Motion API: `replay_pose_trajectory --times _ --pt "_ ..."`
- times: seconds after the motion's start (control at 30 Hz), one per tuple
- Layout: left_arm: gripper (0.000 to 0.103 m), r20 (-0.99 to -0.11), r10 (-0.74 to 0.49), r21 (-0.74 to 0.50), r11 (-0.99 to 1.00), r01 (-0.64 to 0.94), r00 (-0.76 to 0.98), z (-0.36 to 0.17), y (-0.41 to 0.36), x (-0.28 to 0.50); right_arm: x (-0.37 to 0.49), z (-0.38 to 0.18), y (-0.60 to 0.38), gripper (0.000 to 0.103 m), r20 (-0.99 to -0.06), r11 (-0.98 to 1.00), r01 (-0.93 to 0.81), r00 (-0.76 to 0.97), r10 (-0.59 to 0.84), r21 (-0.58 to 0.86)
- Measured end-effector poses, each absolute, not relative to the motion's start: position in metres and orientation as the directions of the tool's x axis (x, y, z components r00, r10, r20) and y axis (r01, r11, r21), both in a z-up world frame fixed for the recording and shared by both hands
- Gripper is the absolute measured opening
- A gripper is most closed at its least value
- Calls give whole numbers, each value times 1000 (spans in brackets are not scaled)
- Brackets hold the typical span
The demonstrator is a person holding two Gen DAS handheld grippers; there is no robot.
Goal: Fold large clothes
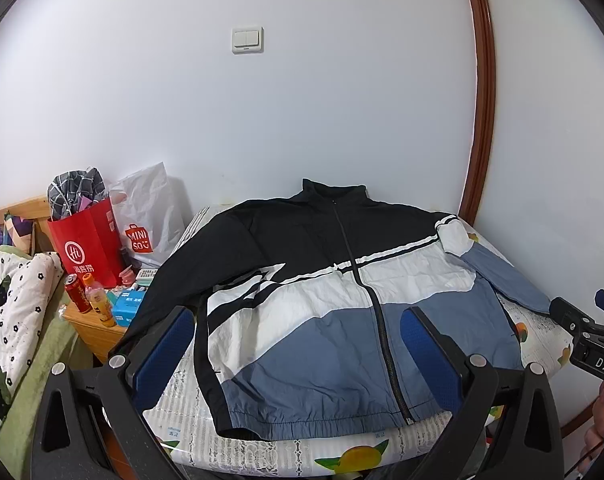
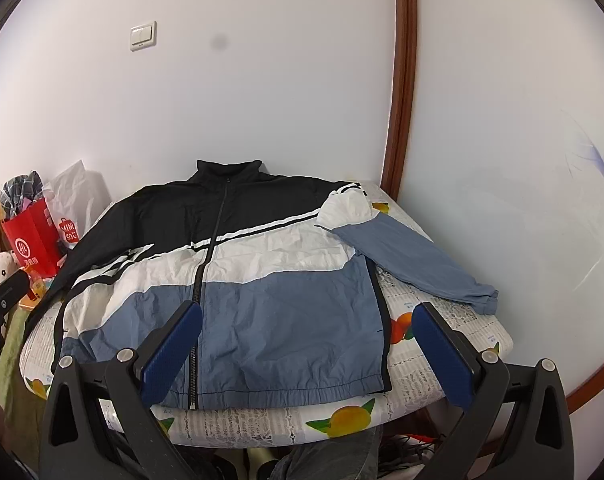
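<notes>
Lying flat, zipped: black-white-blue jacket [image 2: 237, 276] on table [image 2: 442, 356]; left tongs [image 1: 297, 354], right tongs [image 2: 308, 350] wide, empty.

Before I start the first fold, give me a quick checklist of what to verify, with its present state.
1. Black, white and blue zip-up jacket lies flat, front up, on the fruit-print table cover: ok.
2. Zipper closed from hem to collar: ok.
3. Blue right-hand sleeve spread out on the cover, free to grab: ok.
4. Black left-hand sleeve fully on the table: not ok, it trails over the edge.
5. Left gripper open and holding nothing: ok.
6. Right gripper open and holding nothing: ok.
</notes>
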State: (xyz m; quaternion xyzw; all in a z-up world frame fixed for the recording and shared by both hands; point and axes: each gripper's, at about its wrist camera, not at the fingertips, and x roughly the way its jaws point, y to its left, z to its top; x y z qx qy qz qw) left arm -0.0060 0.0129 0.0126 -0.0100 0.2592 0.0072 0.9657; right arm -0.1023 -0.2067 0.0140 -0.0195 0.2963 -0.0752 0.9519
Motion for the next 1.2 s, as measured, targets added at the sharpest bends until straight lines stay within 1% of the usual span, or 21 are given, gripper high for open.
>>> replay_pose_trajectory --times 0.47,0.73,0.87,0.97,1.07,1.2 --pt "103 -492 35 1 999 -39 870 12 12 -5 -99 13 -207 103 -564 988 133 811 -155 -80" --pt "103 -500 13 -29 999 -32 866 8 17 7 -84 5 -211 103 -584 988 136 797 -154 -75" --pt "103 -519 4 -42 999 -31 855 2 23 20 -69 -3 -215 103 -601 985 148 781 -170 -87" --pt "103 -543 -27 -71 997 -13 840 -4 30 33 -59 -11 -220 103 -611 980 158 766 -197 -118" --pt "103 -554 -3 -57 998 -35 832 -11 36 45 -49 -17 -227 103 -621 979 167 757 -204 -118" --pt "103 -589 11 -56 997 -54 808 -23 48 63 -36 -23 -238 103 -629 981 176 754 -187 -81"
